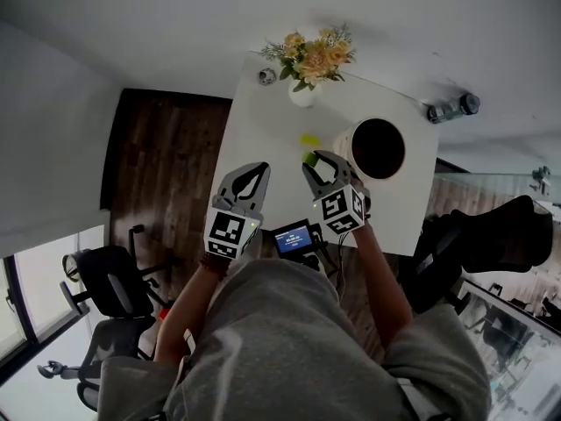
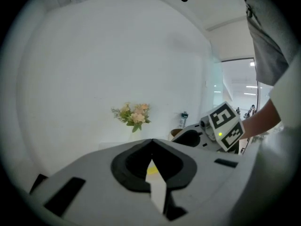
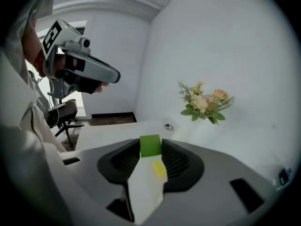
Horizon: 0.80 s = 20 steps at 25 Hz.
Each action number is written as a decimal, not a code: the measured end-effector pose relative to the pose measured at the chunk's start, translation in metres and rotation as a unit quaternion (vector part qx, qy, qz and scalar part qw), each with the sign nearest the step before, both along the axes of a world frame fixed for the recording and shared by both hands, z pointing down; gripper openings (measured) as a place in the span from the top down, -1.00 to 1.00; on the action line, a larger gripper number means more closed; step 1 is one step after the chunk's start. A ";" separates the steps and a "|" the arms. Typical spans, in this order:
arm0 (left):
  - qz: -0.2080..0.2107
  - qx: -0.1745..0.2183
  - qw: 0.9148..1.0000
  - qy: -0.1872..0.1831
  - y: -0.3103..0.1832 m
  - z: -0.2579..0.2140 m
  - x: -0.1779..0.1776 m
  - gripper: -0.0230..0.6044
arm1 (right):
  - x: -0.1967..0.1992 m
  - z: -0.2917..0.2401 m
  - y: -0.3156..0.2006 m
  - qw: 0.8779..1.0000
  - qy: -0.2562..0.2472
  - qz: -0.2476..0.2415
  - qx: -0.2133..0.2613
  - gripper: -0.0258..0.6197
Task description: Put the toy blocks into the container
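A green block (image 3: pixel 150 146) sits between the tips of my right gripper (image 3: pixel 150 141), and the pads press on its sides. In the head view this gripper (image 1: pixel 313 159) is over the white table (image 1: pixel 263 139), just left of the round container (image 1: pixel 377 147) with its dark inside. A yellow block (image 1: pixel 309 139) lies on the table a little beyond the green block (image 1: pixel 309 158), and it also shows under the right jaws (image 3: pixel 159 169). My left gripper (image 1: pixel 255 168) hangs over the table's near left part, its jaws meeting at the tips (image 2: pixel 151 141) with nothing between them.
A vase of flowers (image 1: pixel 308 60) stands at the table's far edge, with a small round object (image 1: pixel 266 76) to its left. A bottle (image 1: pixel 451 108) lies at the far right corner. Dark wooden floor and office chairs (image 1: pixel 114 288) lie to the left.
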<state>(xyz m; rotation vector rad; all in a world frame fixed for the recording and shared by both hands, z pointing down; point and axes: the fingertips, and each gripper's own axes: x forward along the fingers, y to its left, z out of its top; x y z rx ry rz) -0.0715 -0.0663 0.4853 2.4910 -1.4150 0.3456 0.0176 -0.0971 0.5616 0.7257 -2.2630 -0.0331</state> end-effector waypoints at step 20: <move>0.114 0.008 0.993 0.006 -0.013 0.000 0.139 0.91 | 0.135 -0.022 0.040 0.996 0.010 0.090 0.023 0.48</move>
